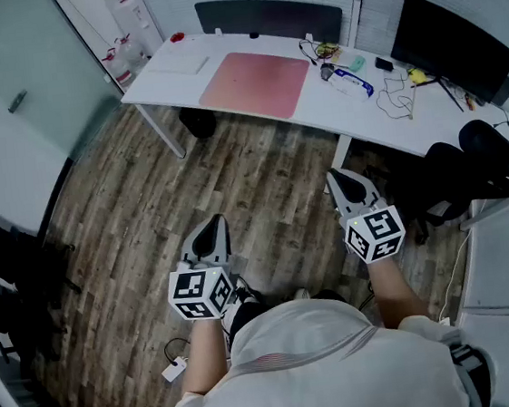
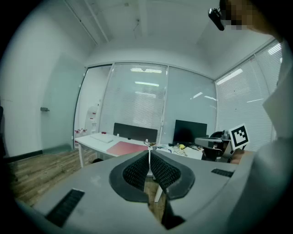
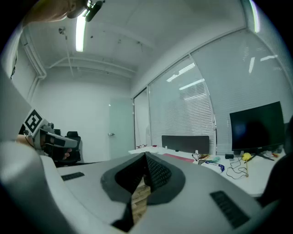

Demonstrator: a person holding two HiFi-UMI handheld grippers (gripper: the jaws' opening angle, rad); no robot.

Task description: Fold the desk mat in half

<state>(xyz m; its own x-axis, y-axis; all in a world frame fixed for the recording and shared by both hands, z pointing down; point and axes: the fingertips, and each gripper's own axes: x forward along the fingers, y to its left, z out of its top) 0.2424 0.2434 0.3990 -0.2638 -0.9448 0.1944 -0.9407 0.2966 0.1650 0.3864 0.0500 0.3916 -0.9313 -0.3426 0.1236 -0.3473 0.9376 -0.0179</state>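
On the white desk (image 1: 354, 114), pink desk mat (image 1: 255, 84) lies flat: likely thin, floppy (light); pinch near-edge corners. Left gripper (image 1: 211, 235), right gripper (image 1: 345, 185): jaws together, empty.

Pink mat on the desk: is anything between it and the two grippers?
Nothing that shows. Only open wooden floor lies between the left gripper, the right gripper and the mat on the white desk. Nothing lies on the mat either.
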